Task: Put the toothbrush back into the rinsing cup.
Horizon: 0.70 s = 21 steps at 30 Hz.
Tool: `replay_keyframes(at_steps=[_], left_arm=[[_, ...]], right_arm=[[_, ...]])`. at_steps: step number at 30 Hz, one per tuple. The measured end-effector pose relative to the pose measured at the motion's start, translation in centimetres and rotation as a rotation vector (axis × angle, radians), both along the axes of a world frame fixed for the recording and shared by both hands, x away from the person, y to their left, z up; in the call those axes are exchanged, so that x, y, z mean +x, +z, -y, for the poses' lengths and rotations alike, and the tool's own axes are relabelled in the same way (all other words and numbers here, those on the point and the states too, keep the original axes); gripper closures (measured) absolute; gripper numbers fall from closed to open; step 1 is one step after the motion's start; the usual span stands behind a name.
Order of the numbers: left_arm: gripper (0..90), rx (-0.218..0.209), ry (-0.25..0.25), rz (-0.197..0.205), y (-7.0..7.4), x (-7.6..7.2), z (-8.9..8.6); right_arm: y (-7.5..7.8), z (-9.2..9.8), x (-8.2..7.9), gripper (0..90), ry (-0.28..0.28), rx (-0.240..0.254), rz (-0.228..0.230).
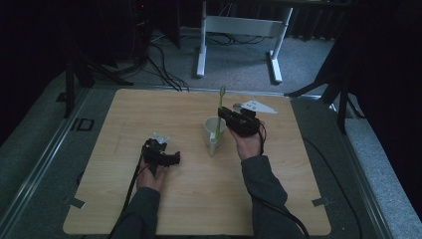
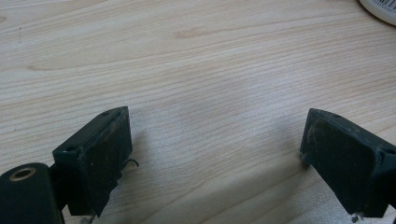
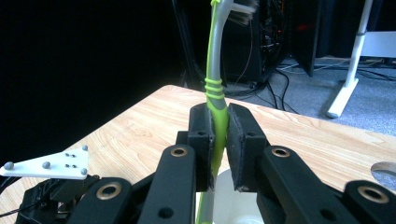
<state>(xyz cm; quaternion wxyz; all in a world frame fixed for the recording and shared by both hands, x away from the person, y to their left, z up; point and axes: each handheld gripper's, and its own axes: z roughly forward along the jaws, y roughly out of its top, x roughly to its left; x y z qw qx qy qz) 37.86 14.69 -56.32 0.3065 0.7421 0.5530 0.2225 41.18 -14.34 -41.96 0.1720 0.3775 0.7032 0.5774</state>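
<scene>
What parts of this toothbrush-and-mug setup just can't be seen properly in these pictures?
- Toothbrush: in the right gripper view the top edge cuts off its bristle head, and the right gripper, shut on it, covers its lower handle.
- Mug: its inside is too small and dim in the high view.
- Mug again: the left gripper view's top corner crops it.

Green-grey toothbrush (image 3: 215,93), white mug (image 1: 213,130)
</scene>
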Motion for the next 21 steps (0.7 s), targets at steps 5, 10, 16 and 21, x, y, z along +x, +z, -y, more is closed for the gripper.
replay_keyframes(at_steps=[5,10,16,21], left_arm=[[9.3,0.000,0.000,0.000,0.00,0.00,0.00],[9.3,0.000,0.000,0.000,0.00,0.00,0.00],[9.3,0.000,0.000,0.000,0.00,0.00,0.00],[9.3,0.000,0.000,0.000,0.00,0.00,0.00]], right_arm=[[-0.09,-0.22,-0.01,80.4,0.001,-0.003,0.005],[-0.34,-0.52,-0.04,80.4,-0.002,-0.006,0.007],[-0.64,-0.77,0.01,80.4,-0.001,-0.003,0.005],[-0.91,-0.84,0.05,80.3,-0.002,0.000,0.001]])
